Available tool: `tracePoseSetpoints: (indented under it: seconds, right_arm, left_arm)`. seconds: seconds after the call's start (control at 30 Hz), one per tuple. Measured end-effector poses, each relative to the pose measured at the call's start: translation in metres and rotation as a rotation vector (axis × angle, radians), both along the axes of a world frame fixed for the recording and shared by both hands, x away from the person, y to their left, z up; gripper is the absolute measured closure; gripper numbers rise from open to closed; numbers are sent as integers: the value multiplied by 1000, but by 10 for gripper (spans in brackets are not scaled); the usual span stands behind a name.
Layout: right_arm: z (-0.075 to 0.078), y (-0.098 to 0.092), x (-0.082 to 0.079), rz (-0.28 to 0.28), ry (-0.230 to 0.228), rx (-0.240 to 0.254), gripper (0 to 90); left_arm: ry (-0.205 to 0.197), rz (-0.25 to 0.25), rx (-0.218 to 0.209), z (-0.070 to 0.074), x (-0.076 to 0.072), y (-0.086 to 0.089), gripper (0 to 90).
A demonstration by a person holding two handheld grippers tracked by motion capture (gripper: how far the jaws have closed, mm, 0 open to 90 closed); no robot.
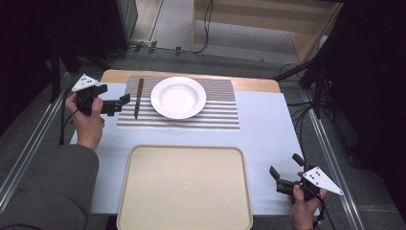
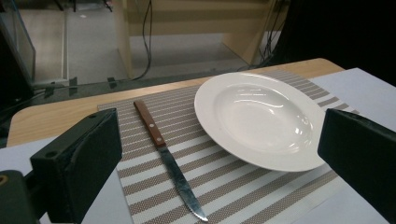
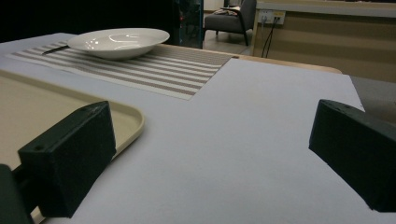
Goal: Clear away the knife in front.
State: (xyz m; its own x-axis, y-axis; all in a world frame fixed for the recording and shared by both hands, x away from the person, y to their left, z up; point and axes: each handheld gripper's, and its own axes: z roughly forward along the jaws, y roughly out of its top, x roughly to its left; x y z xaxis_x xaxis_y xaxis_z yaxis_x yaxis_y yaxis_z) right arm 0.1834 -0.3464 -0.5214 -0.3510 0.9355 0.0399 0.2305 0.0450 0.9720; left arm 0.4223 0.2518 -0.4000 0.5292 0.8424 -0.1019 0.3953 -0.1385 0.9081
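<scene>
Lying flat on a striped placemat (image 1: 178, 117), a knife (image 1: 138, 97) with a wooden handle is found just ahead of the left tongs (image 1: 118, 103), which are held at the far left corner of the table (image 1: 268, 129) with jaws spread wide and nothing between them. In the left gripper view the knife (image 2: 169, 157) is seen between the two jaws and beyond them, blade pointing toward the tongs, handle away. A white plate (image 1: 178, 97) is set on the same mat just past the knife, beside it and apart from it; it is recorded again in the left gripper view (image 2: 259, 119) toward the right jaw.

The right tongs (image 1: 282, 178) are held at the near right corner of the table, jaws likewise parted and empty. A beige tray (image 1: 185, 187) is noted just beside them, toward the table's middle, with its corner (image 3: 126, 119) seen behind the left jaw in the right gripper view. The plate (image 3: 118, 42) is observed well beyond these tongs.
</scene>
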Motion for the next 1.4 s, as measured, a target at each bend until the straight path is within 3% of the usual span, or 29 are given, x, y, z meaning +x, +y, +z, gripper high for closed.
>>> tracePoseSetpoints:
  seconds: [0.13,0.17,0.3,0.33,0.5,0.53,0.67,0.73,0.77,0.83,0.87,0.9,1.0,1.17,1.4]
  right_arm:
    - [0,0,0,3,0,2,0]
    - [0,0,0,4,-2,4,0]
    - [0,0,0,4,4,13,0]
    - [0,0,0,3,5,12,0]
    - [0,0,0,2,4,12,0]
    - [0,0,0,2,2,14,0]
    - [0,0,0,2,2,14,0]
    - [0,-1,0,0,2,16,0]
    - [0,-1,0,1,0,16,0]
    - [0,-1,0,1,-1,18,0]
    - [0,-1,0,2,-1,18,0]
    - [0,-1,0,3,-1,17,0]
    - [0,-1,0,4,-1,16,0]
    - [0,0,0,8,0,16,0]
    - [-1,0,1,7,-1,8,0]
  left_arm:
    - [33,-15,-5,-1,15,-5,0]
    - [57,-31,-16,-2,24,-7,0]
    - [81,-14,-4,-3,36,-12,26]
    - [109,-1,0,-4,44,-14,27]
    - [155,36,8,-8,60,-18,80]
    - [188,69,16,-10,68,-20,130]
    - [233,84,33,-14,79,-24,204]
    - [294,93,44,-17,89,-30,265]
    - [307,102,65,-18,92,-32,287]
    - [316,108,68,-19,94,-34,350]
    - [345,126,87,-23,100,-38,363]
    - [345,126,87,-23,100,-38,384]
    - [397,151,114,-30,110,-43,434]
    - [448,175,165,-46,125,-45,539]
    - [484,203,182,-60,137,-48,632]
